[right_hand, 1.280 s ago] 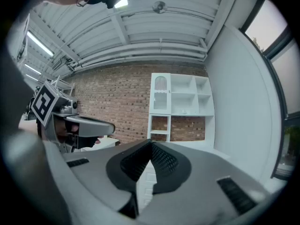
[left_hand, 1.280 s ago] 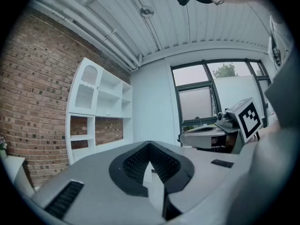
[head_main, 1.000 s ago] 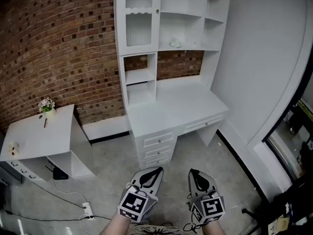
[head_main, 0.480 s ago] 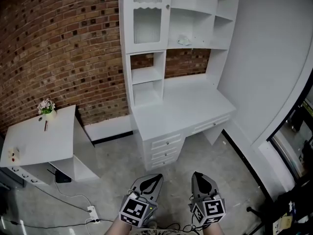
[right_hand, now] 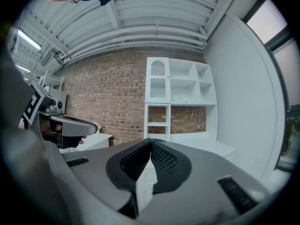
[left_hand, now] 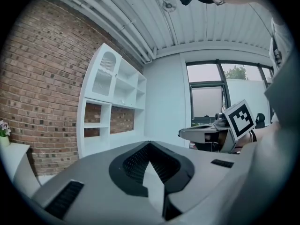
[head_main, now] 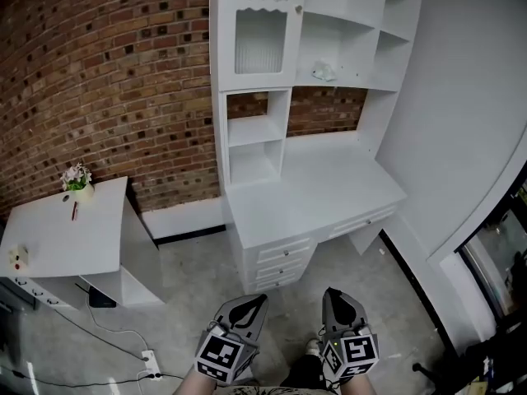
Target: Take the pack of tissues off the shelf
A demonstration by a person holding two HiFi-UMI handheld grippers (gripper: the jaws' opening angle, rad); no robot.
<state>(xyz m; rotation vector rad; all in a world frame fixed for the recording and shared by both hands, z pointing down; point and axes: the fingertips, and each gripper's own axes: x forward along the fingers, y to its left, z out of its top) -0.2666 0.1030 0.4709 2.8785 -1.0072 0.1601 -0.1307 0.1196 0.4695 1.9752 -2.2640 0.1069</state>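
Clearly the approach is the step in hand. Both grippers hang low, well short of the white shelf unit (head_main: 247,97). The pack of tissues (head_main: 324,72) lies far ahead of and above them, on an open shelf up and slightly right of the right gripper (head_main: 339,303). That gripper and the left gripper (head_main: 247,307) each have their jaws pressed together, with nothing between them.

To do this well, I judge the person should step in toward the desk (head_main: 313,196) and raise the right gripper to shelf height. Its jaws should spread before they reach the pack, and it should come in level so it clears the compartment's sides.

From here the pack is only a small pale lump. It seems soft and crumpled, though its shape and lie are hard to make out. Both forearms are cut off at the lower edge.
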